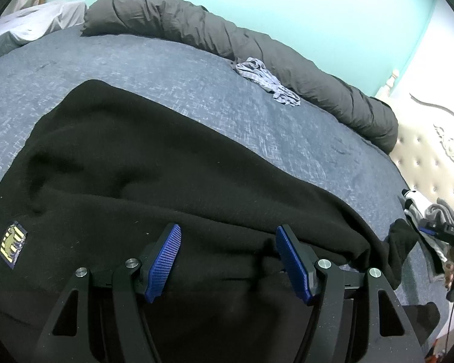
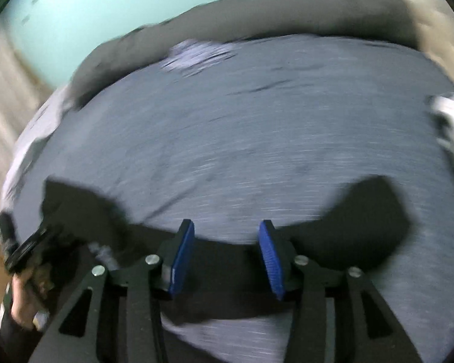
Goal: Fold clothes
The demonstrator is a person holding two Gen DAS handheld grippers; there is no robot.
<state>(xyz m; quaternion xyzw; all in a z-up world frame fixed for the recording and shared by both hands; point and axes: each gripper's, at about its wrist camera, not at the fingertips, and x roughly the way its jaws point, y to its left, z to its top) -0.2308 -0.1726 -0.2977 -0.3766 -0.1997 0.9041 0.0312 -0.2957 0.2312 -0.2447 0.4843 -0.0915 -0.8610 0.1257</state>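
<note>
Lying spread across the blue-grey bedcover (image 1: 196,90), the black garment (image 1: 151,157) is found directly under both tools, apparently laid flat so that it can be folded. The left gripper (image 1: 227,260) is held just above the dark cloth with its blue pads apart and nothing pinched between them. In the blurred right wrist view, the right gripper (image 2: 225,254) is seen with its pads likewise parted over a black edge of the garment; no cloth is gripped there, so a release is judged likely. A small yellow patch (image 1: 12,245) is seen on the garment's left side. Farther off, a crumpled pale striped garment (image 1: 266,80) is left near a rolled dark grey duvet (image 1: 227,39), presumably pushed back to free folding space.
</note>
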